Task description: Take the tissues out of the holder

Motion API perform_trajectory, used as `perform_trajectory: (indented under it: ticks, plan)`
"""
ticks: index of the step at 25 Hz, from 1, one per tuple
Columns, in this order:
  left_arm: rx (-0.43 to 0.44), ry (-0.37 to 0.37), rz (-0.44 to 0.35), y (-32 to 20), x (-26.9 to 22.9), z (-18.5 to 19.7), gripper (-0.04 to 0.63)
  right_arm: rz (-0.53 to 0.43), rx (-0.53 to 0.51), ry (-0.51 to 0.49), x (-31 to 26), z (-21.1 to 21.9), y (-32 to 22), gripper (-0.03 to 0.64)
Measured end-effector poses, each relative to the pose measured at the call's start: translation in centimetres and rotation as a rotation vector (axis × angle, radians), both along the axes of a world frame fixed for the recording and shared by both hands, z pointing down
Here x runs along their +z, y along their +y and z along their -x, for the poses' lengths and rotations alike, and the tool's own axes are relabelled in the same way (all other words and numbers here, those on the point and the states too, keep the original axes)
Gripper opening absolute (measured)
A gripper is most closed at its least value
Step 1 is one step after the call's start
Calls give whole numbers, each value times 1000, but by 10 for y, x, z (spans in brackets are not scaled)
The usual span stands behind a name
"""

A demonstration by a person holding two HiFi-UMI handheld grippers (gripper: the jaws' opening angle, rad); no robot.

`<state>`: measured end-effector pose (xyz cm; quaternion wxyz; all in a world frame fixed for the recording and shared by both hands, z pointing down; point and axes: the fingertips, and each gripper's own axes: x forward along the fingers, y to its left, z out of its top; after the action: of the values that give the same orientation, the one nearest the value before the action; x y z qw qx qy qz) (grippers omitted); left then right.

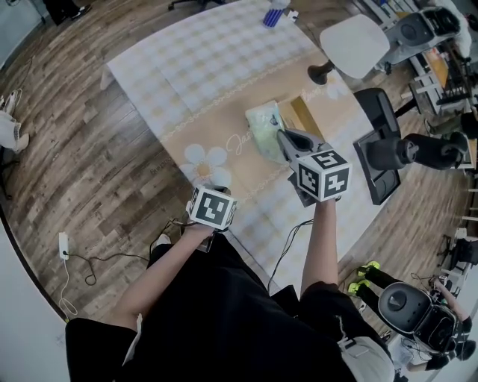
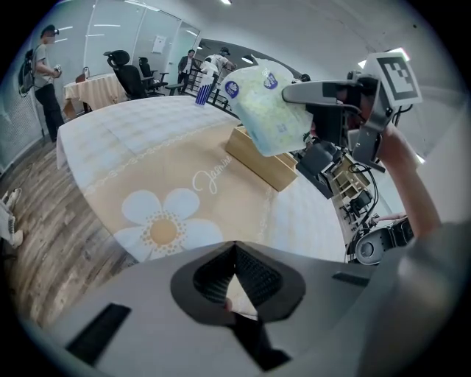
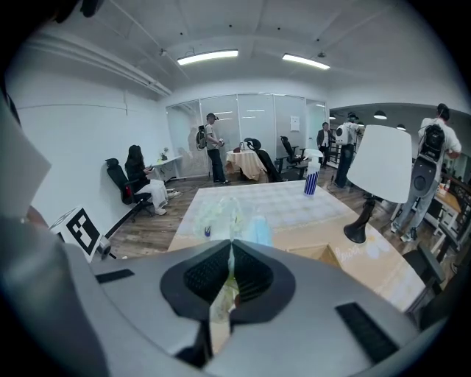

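Observation:
A pale green tissue pack (image 1: pixel 265 130) hangs in the air just left of the open wooden holder (image 1: pixel 302 116) on the flower-print tablecloth (image 1: pixel 209 160). My right gripper (image 1: pixel 284 140) is shut on the pack's near edge. In the left gripper view the pack (image 2: pixel 268 110) is lifted clear above the holder (image 2: pixel 265 158), with the right gripper (image 2: pixel 294 92) clamped on its side. In the right gripper view the pack (image 3: pixel 228 217) sticks out past the closed jaws, and the holder (image 3: pixel 307 252) lies below to the right. My left gripper (image 1: pixel 212 200) hovers at the table's near edge, shut and holding nothing.
A white lamp (image 1: pixel 355 45) stands on the table behind the holder, and a blue striped cup (image 1: pixel 275 15) at the far edge. A black office chair (image 1: pixel 377 149) is right of the table. A cable and plug (image 1: pixel 75 254) lie on the wooden floor at left. Several people stand in the room.

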<state>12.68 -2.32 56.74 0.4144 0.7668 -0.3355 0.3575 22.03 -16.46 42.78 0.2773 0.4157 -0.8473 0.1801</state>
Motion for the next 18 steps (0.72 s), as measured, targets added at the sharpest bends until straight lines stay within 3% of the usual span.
perform_trajectory:
  ticks: [18]
  plan:
    - [-113, 18, 8, -2, -16, 29, 0, 41, -118, -60, 20, 72, -1, 12]
